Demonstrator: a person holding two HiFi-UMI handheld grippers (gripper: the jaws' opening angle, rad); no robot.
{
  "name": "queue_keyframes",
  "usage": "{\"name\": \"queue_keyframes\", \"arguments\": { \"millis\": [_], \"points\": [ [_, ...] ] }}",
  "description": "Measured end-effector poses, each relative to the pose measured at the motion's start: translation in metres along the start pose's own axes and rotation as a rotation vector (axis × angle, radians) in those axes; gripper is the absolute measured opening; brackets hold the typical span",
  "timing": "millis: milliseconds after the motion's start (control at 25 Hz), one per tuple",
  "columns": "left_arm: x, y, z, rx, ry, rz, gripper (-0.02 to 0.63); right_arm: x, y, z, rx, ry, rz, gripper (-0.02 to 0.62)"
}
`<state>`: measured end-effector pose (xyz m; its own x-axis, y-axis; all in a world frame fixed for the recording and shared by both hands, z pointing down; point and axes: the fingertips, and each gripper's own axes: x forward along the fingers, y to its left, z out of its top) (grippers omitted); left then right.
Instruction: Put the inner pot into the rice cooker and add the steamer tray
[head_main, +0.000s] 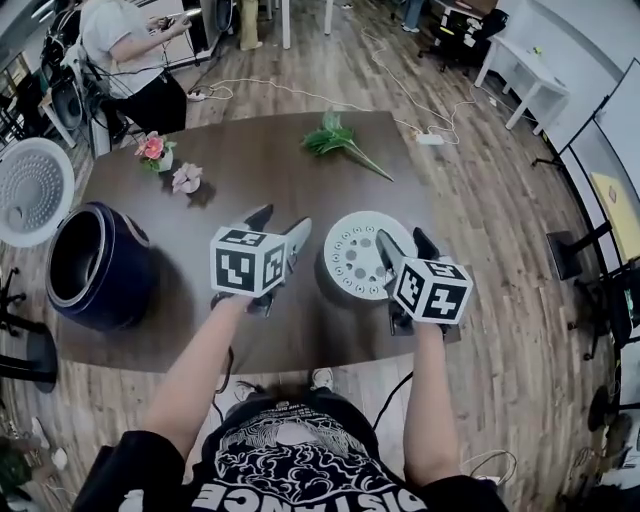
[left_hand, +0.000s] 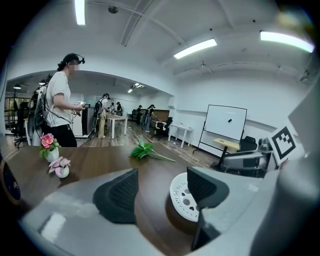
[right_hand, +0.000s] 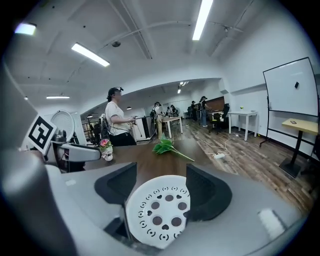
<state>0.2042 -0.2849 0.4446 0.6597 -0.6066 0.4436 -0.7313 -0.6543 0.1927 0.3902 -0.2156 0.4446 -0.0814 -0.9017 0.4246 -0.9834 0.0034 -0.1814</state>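
Black pads (right_hand: 120, 187) on the right gripper (right_hand: 161, 172) stood apart, clamping nothing. The white tray (right_hand: 157, 212) lay flat between and just under them, no pad pressing its rim. Left gripper (left_hand: 162, 180) was released too, with only bare table (head_main: 260, 150) between its jaws and the tray just off to its right.

Step in hand, as I read it: pick up the tray.
- Take it by the rim. One gripper per opposite side looks safest, since the disc is wide and thin.
- Set each rim section well into the pads before closing. A shallow bite would likely let it pivot.
- Lift level and carry it left to the cooker (head_main: 100, 290), which sat well apart at the table's left end.
- Lower it square to the opening. A tilted tray would probably catch the rim.
- Check the pot first. The tray goes on top of it.

Containers:
- Cooker: dark blue, lid (head_main: 35, 190) swung up and open. The inside was dark, so I couldn't tell whether the pot was seated. No pot was visible anywhere on the table.
- Tray: perforated with round and heart-shaped holes, nothing on it.
- Two small vases (head_main: 187, 178) at the far left of the table, each holding pink flowers.
- A green sprig (head_main: 338, 138) lay loose at the far edge, clear of the carry path.
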Motion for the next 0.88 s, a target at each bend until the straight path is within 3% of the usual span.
{"name": "queue_keyframes", "arguments": {
  "millis": [120,480,880],
  "points": [
    [0.017,-0.014,-0.009,-0.006,0.024,-0.009,0.304,0.001,-0.02,-0.01,0.01,0.026,0.004,0.311],
    [0.059,-0.034,-0.052,-0.129,0.157,-0.014,0.304,0.02,-0.068,-0.052,0.07,0.127,0.037,0.311],
    [0.086,-0.037,-0.088,-0.23,0.219,0.003,0.304,0.045,-0.092,-0.095,0.103,0.234,0.066,0.304]
  ]
}}
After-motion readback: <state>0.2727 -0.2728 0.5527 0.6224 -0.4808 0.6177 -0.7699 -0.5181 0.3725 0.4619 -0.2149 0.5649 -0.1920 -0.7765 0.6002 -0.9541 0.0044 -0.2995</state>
